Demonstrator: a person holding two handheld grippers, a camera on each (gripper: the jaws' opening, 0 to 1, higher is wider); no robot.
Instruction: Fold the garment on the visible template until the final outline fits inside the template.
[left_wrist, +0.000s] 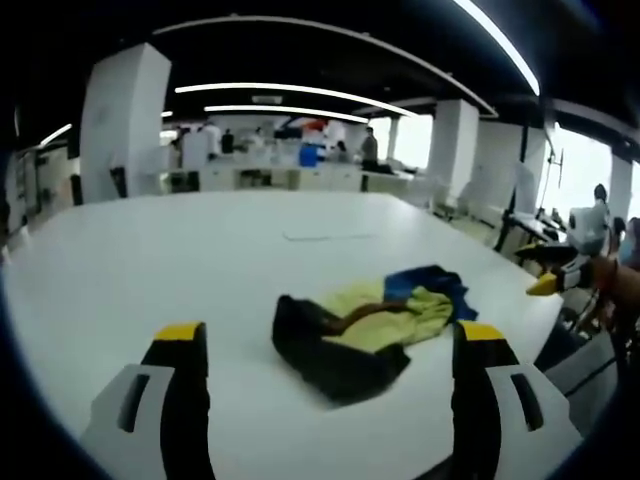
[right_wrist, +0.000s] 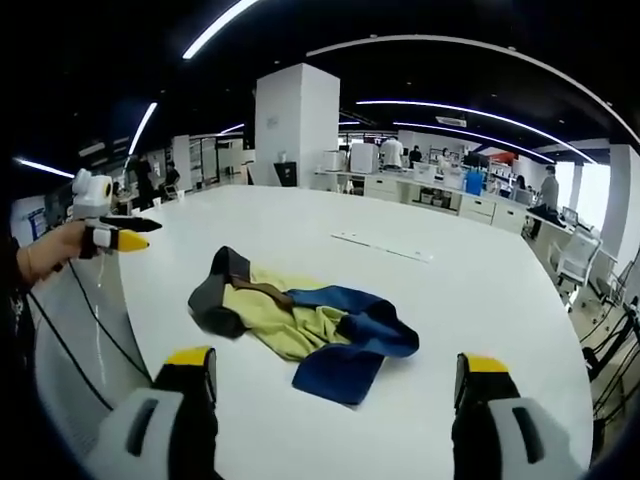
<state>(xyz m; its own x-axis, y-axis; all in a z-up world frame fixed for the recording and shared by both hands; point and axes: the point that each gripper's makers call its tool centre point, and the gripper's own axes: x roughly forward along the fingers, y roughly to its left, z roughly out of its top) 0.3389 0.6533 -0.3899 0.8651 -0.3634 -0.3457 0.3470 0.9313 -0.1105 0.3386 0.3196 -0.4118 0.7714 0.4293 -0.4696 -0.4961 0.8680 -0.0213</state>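
A crumpled garment (left_wrist: 375, 320) in yellow, blue and black lies in a heap on the white table (left_wrist: 150, 250). My left gripper (left_wrist: 330, 332) hovers just short of it, open, jaws wide apart and empty. In the right gripper view the same garment (right_wrist: 300, 320) lies ahead, black end to the left and blue end nearest. My right gripper (right_wrist: 338, 360) is open and empty in front of it. A faint thin line (left_wrist: 325, 237) marks the table beyond the garment, also seen as a line (right_wrist: 385, 248). Each gripper, hand-held, shows at the other view's edge: right gripper (left_wrist: 560, 280), left gripper (right_wrist: 115, 238).
The table's curved edge (right_wrist: 120, 300) runs close by on the left of the right gripper view, with a cable hanging there. A white pillar (left_wrist: 125, 120), desks and several people stand behind the table. Office chairs (right_wrist: 580, 260) sit off its far right.
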